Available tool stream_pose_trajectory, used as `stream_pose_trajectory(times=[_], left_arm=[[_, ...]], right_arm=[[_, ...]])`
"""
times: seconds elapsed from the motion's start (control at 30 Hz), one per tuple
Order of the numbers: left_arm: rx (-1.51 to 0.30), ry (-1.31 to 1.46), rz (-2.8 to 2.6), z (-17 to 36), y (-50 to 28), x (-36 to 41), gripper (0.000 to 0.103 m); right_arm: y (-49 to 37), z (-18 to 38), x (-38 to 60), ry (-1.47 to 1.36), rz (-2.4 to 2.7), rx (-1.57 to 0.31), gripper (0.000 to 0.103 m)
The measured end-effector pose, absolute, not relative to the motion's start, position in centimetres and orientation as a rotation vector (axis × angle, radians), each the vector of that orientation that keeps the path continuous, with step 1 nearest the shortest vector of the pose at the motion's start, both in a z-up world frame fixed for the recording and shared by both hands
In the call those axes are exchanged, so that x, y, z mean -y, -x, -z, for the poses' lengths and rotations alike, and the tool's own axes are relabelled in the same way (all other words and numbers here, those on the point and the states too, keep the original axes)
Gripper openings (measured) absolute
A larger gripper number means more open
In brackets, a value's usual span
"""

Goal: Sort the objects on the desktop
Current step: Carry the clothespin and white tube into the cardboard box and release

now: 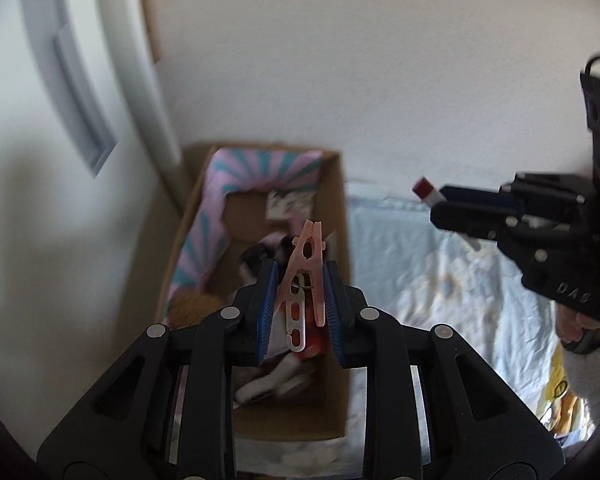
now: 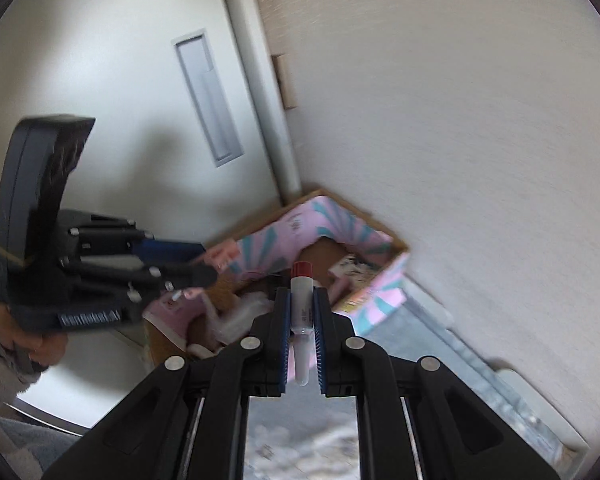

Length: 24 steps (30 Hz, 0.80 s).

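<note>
My left gripper (image 1: pixel 299 280) is shut on a pink clothes peg (image 1: pixel 305 276) and holds it above a cardboard box (image 1: pixel 340 216) with pink and teal flaps. My right gripper (image 2: pixel 302 304) is shut on a small clear tube with a red cap (image 2: pixel 302 304) and holds it near the same box (image 2: pixel 396 268). In the left wrist view the right gripper (image 1: pixel 440 206) is to the right of the box, with the red cap (image 1: pixel 422 189) showing. In the right wrist view the left gripper (image 2: pixel 204 264) is at the left with the peg (image 2: pixel 220 256).
The box holds several items, among them white and red things (image 1: pixel 300 360) and a printed card (image 1: pixel 286 204). It sits in a corner by a white door (image 1: pixel 40 120) and a white wall (image 1: pixel 380 60). A pale blue patterned cloth (image 1: pixel 440 280) covers the surface on the right.
</note>
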<state>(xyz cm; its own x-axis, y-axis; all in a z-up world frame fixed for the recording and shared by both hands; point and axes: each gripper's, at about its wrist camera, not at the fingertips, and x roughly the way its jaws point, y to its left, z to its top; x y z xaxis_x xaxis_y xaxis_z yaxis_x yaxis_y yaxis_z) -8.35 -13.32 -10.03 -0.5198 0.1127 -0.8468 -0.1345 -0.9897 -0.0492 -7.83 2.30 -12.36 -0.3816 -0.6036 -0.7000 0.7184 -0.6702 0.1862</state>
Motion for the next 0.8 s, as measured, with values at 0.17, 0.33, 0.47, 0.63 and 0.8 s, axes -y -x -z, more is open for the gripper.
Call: stream_pose_trajectory(times=[0.17, 0.33, 0.47, 0.63, 0.8], left_arm=[[-0.026, 1.546, -2.603, 13.7, 7.9, 15.1, 0.021], [-0.025, 1.564, -2.575, 15.5, 8.0, 15.1, 0.021], [-0.071, 1.594, -2.576, 15.7, 8.3, 15.0, 0.093], [-0.155, 1.537, -2.607, 14.4, 7.7, 14.2, 0.102], [-0.203, 1.517, -2.606, 14.3, 7.5, 13.5, 0.102]], right_arm=[[8.9, 16.3, 2.8, -1.065, 2.032, -0.194, 0.01], [9.4, 17.5, 4.4, -1.11, 2.016, -0.213, 0.01], [9.8, 18.1, 4.8, -1.154, 2.069, -0.248, 0.033], [10.1, 17.7, 3.6, -1.158, 2.132, -0.156, 0.075], [10.9, 18.1, 2.7, -1.247, 2.168, -0.119, 0.077]])
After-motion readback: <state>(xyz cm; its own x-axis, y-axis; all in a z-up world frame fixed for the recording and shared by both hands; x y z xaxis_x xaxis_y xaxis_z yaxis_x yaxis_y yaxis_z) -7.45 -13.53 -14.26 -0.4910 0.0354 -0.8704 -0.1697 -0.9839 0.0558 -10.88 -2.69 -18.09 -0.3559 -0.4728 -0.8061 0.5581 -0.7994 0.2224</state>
